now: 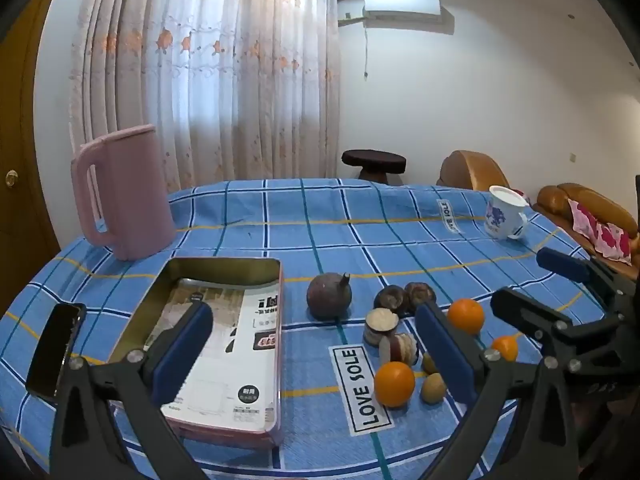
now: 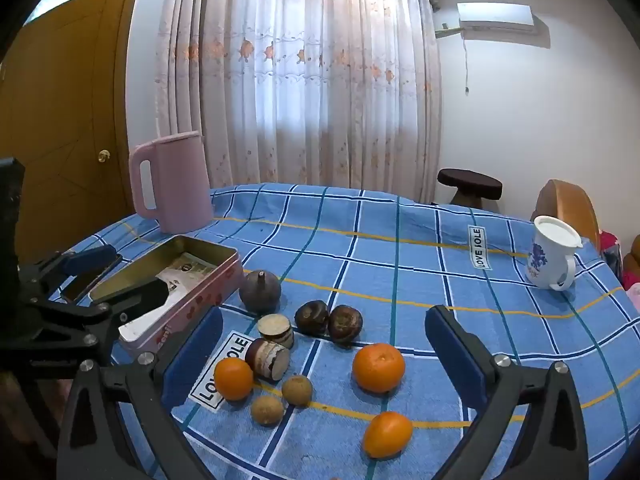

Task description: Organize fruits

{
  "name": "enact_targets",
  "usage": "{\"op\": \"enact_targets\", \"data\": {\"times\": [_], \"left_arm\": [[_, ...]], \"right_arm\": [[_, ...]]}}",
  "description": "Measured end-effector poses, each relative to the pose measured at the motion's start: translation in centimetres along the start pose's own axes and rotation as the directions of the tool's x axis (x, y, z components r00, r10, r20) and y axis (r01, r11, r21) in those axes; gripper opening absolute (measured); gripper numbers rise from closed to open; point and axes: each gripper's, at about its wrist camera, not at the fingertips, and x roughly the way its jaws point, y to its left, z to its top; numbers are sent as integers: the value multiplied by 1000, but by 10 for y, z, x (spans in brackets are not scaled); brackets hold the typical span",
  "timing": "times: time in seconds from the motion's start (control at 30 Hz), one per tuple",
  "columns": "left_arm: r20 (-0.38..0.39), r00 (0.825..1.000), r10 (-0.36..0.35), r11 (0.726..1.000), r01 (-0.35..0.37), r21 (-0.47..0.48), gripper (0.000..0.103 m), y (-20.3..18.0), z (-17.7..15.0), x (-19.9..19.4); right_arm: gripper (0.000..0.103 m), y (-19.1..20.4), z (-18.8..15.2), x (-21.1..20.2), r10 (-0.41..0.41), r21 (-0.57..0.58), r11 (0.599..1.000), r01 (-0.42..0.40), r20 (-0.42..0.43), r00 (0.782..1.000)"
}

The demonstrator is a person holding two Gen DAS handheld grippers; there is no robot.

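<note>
Both jaws spread wide, gripping nothing — left gripper (image 1: 314,344) hangs above the tin's near end, right gripper (image 2: 324,354) above the fruit. Table (image 2: 400,248) in blue check carries it all. Pink jug (image 1: 132,196) stands at the far left; the open tin (image 1: 224,344) lies just left of the fruit — loose oranges (image 2: 378,367), dark round pieces (image 2: 260,291) and small brown ones (image 2: 297,389), none in the tin.
</note>
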Motion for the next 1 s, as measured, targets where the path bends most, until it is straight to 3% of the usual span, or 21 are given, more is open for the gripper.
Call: {"op": "enact_targets", "data": {"times": [0.3, 0.43, 1.0], "left_arm": [[7, 1000, 15, 1000, -15, -1, 103, -12, -15, 1], [-15, 1000, -7, 1000, 7, -26, 103, 4, -5, 2], [-14, 1000, -13, 999, 13, -34, 103, 7, -6, 0]], "right_arm": [[102, -1, -3, -4, 9, 36, 999, -9, 20, 1000], [102, -3, -5, -7, 6, 41, 999, -6, 16, 1000], [102, 1, -4, -8, -8, 35, 999, 7, 2, 1000]]}}
